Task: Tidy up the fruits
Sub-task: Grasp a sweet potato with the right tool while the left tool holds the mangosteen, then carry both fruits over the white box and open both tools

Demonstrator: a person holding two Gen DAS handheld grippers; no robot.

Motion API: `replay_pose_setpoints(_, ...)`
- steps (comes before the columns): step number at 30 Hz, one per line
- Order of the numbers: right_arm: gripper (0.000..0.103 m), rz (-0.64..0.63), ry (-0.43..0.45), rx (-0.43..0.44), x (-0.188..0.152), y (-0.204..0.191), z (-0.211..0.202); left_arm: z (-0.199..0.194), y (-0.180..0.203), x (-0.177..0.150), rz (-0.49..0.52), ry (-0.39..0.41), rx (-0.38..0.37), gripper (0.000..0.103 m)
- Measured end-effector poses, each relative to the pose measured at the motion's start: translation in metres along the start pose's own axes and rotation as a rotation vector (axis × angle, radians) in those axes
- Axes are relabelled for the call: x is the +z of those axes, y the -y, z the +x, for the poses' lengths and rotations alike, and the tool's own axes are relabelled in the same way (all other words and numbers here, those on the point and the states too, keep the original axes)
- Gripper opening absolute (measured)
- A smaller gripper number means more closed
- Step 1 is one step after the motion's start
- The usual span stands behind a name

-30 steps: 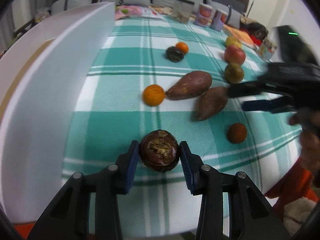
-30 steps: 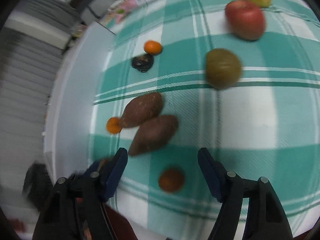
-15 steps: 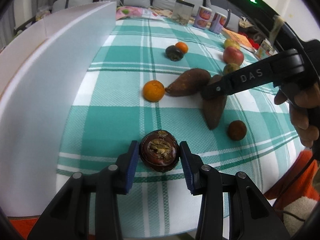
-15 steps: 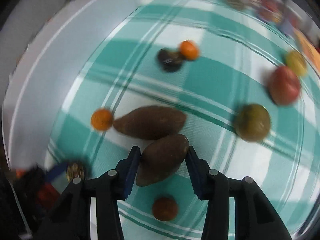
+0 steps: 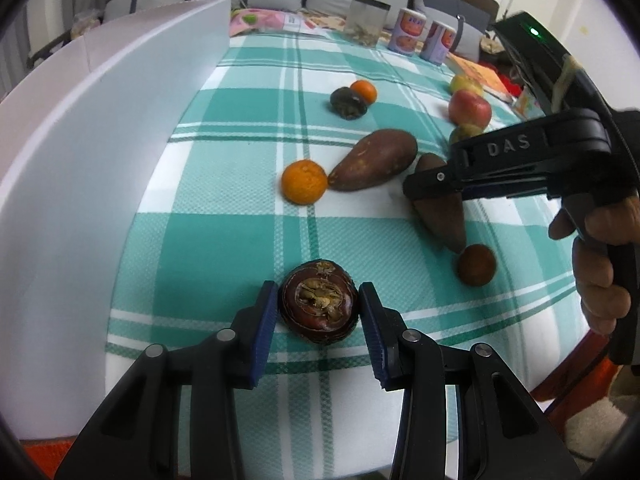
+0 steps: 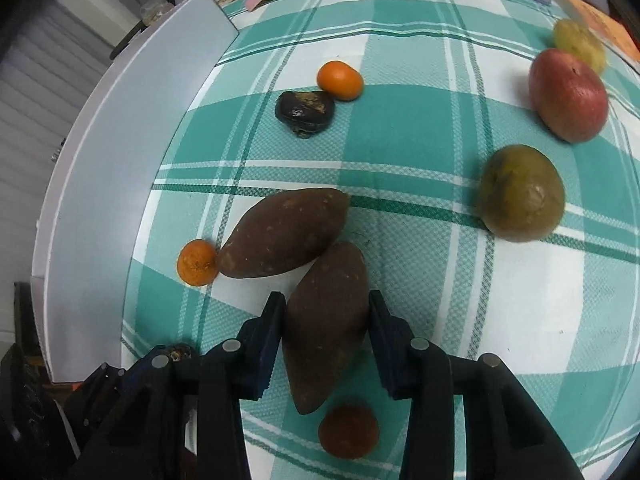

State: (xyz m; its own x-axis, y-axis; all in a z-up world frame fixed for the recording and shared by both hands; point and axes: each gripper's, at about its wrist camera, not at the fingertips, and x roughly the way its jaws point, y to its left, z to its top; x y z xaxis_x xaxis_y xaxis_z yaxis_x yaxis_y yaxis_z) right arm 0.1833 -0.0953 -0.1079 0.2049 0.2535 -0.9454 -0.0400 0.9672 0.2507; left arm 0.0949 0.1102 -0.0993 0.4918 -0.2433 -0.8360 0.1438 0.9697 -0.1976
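My left gripper (image 5: 318,286) is shut on a dark mangosteen (image 5: 318,302) that rests on the checked tablecloth (image 5: 224,248), a blue pad against each side. My right gripper (image 6: 326,298) points down over the nearer brown sweet potato (image 6: 326,328). Its jaws are closing and the pads press on both flanks of that potato. The left wrist view shows the same right gripper (image 5: 420,188) from the side, over that potato (image 5: 440,216). A second sweet potato (image 6: 284,232) touches the first, with an orange (image 6: 197,262) at its tip.
A white foam board (image 5: 100,140) walls the left side. A brown round fruit (image 6: 348,430) lies just below the gripped potato. Farther off are a dark fruit (image 6: 305,112), an orange (image 6: 340,80), a greenish fruit (image 6: 520,194), a red apple (image 6: 568,96), and a jar (image 5: 368,20).
My right gripper swung over the nearer sweet potato and its wide jaws closed around it. The left gripper and the mangosteen stayed where they were.
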Motion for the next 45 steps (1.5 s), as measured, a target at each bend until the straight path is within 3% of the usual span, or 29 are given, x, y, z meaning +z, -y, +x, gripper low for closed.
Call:
replay_pose_setpoints(5, 0.041, -0.020, 0.054, 0.100, -0.002, -0.016, -0.054, -0.045, -0.008, 0.019, -0.112, -0.007, -0.113, 0.041)
replay_pose_setpoints(9, 0.041, -0.093, 0.125, 0.199, 0.006, -0.058, -0.105, -0.104, -0.030, 0.050, -0.150, 0.069, -0.142, 0.042)
replay_pose_setpoints(13, 0.041, -0.177, 0.164, 0.312, 0.020, -0.127, -0.127, -0.150, -0.080, 0.077, -0.173, 0.169, -0.012, 0.042)
replay_pose_setpoints(15, 0.041, -0.222, 0.156, 0.352, 0.025, -0.167, -0.122, -0.157, -0.116, 0.083, -0.221, 0.179, 0.072, 0.042)
replay_pose_setpoints(19, 0.041, -0.305, 0.107, 0.380, 0.026, -0.237, -0.089, -0.148, -0.182, 0.078, -0.300, 0.139, 0.229, 0.042)
replay_pose_setpoints(24, 0.041, -0.357, 0.029, 0.328, 0.019, -0.291, -0.029, -0.127, -0.221, 0.060, -0.361, 0.077, 0.277, 0.042)
replay_pose_setpoints(29, 0.042, -0.348, -0.002, 0.304, 0.014, -0.302, 0.001, -0.116, -0.230, 0.053, -0.379, 0.065, 0.302, 0.043)
replay_pose_setpoints(31, 0.044, -0.339, 0.005, 0.299, 0.015, -0.303, 0.003, -0.118, -0.233, 0.050, -0.382, 0.080, 0.306, 0.056)
replay_pose_setpoints(32, 0.048, -0.335, 0.016, 0.304, 0.016, -0.302, 0.001, -0.122, -0.233, 0.047, -0.380, 0.095, 0.311, 0.074)
replay_pose_setpoints(33, 0.058, -0.329, 0.030, 0.308, 0.016, -0.299, -0.003, -0.125, -0.232, 0.047, -0.377, 0.113, 0.324, 0.083)
replay_pose_setpoints(38, 0.075, -0.301, 0.157, 0.318, 0.020, -0.271, -0.046, -0.139, -0.217, 0.049, -0.368, 0.181, 0.311, 0.084)
replay_pose_setpoints(40, 0.091, -0.298, 0.228, 0.302, 0.016, -0.252, -0.068, -0.144, -0.198, 0.049, -0.353, 0.209, 0.276, 0.084)
replay_pose_setpoints(45, 0.098, -0.317, 0.386, 0.134, -0.014, -0.179, -0.109, -0.148, -0.118, 0.050, -0.254, 0.258, 0.128, 0.087)
